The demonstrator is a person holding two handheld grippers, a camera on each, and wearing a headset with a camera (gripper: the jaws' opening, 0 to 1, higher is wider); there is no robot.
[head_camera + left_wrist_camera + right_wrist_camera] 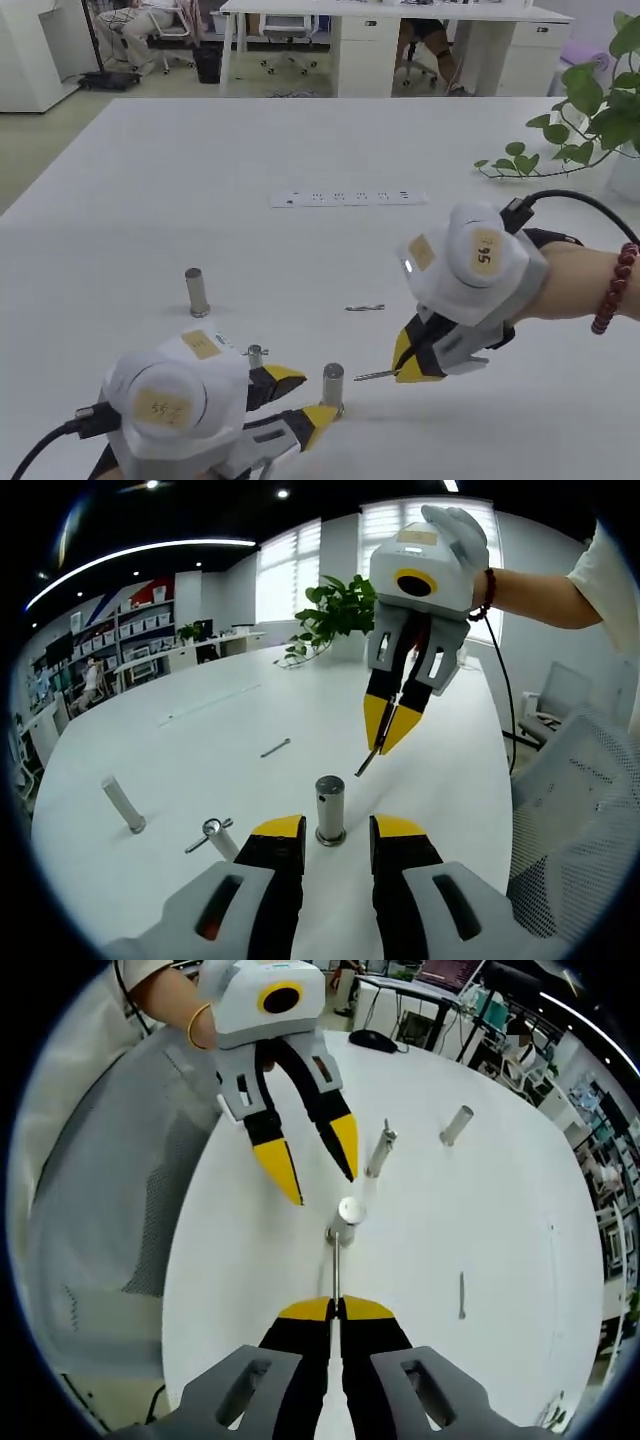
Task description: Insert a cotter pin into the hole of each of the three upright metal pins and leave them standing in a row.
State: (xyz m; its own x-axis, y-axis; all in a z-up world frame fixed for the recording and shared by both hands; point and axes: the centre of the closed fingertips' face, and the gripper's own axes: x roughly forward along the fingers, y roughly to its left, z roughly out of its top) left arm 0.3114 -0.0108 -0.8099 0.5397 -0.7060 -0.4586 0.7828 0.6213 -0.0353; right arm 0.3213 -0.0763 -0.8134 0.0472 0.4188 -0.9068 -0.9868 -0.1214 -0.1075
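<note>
While our left gripper [308, 397] stands with jaws apart, not clamping the upright metal pin [333, 383] just ahead, we judge that pin unbraced; the cotter pin [372, 376], pinched in our right gripper [402, 371] close beside it, could miss the hole and topple it.

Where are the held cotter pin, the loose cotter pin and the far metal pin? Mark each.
Held cotter pin [336, 1265]: right gripper view, mid-shaft.
Loose cotter pin [365, 308]: head view, middle.
Far metal pin [197, 292]: head view, side wall.
</note>
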